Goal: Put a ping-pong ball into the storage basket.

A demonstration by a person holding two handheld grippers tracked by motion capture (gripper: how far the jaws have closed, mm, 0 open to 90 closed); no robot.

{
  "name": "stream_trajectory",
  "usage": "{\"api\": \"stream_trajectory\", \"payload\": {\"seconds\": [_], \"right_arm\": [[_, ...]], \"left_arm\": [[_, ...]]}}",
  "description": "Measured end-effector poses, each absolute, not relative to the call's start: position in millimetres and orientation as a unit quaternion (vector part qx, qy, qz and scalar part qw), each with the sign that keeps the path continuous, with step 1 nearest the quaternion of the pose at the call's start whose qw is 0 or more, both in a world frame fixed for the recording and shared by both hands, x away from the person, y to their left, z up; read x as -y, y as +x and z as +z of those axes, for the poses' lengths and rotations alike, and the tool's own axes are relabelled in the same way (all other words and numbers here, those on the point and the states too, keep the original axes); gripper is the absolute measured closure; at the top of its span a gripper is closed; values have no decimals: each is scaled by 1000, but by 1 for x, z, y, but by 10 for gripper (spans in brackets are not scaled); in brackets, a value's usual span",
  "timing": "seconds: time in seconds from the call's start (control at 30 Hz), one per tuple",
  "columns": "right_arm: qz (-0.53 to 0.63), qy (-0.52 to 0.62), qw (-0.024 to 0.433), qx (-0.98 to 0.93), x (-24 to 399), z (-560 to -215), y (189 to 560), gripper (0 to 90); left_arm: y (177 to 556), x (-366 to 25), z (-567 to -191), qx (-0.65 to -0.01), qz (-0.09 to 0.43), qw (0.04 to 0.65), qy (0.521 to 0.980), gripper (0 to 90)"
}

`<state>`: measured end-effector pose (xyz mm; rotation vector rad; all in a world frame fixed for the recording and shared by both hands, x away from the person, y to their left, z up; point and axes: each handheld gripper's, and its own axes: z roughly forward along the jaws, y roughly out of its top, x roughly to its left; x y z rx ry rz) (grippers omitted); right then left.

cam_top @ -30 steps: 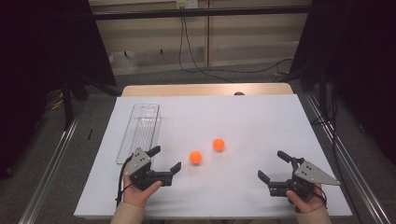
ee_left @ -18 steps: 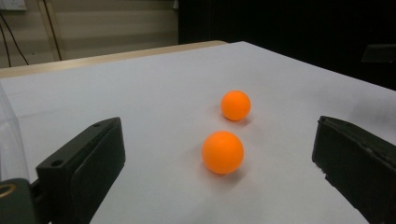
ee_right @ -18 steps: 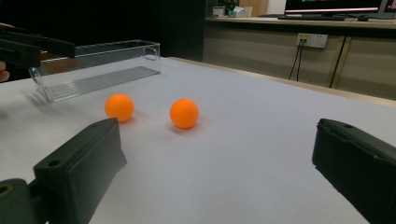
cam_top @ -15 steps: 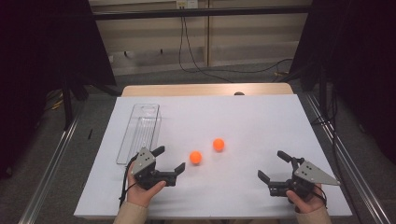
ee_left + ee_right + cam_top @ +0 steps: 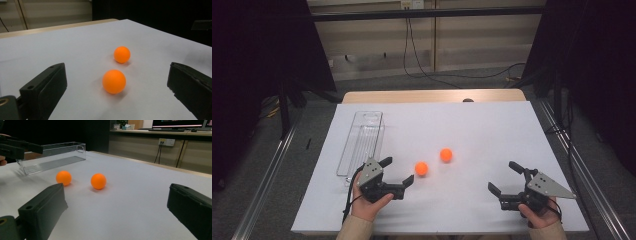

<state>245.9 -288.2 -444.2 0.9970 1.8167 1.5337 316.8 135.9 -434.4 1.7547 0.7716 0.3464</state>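
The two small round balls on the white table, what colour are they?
Orange balls, clearest in the left gripper view.

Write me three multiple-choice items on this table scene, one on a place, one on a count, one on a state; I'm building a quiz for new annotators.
1. Where does the clear tray lie?
A. On the table's left side, beyond the left gripper
B. At the right edge, beside the right gripper
C. Between the two balls

2. How many orange balls are on the white table?
A. One
B. Two
C. Four

3. How do the jaws of the left gripper stand?
A. Shut on a ball
B. Shut on nothing
C. Open, holding nothing

Answers:
1. A: in the high view the tray sits left, past the left gripper.
2. B: the near ball and the far ball are the only balls.
3. C: in the left gripper view the jaws stand wide apart, with the near ball lying free ahead between them.
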Motion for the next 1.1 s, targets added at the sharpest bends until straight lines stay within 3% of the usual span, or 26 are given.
{"api": "stream_trajectory", "payload": {"seconds": [1.1], "right_arm": [[573, 369, 277, -677, 287, -444, 246, 19]], "left_arm": [[322, -120, -438, -324, 136, 550, 758, 28]]}}
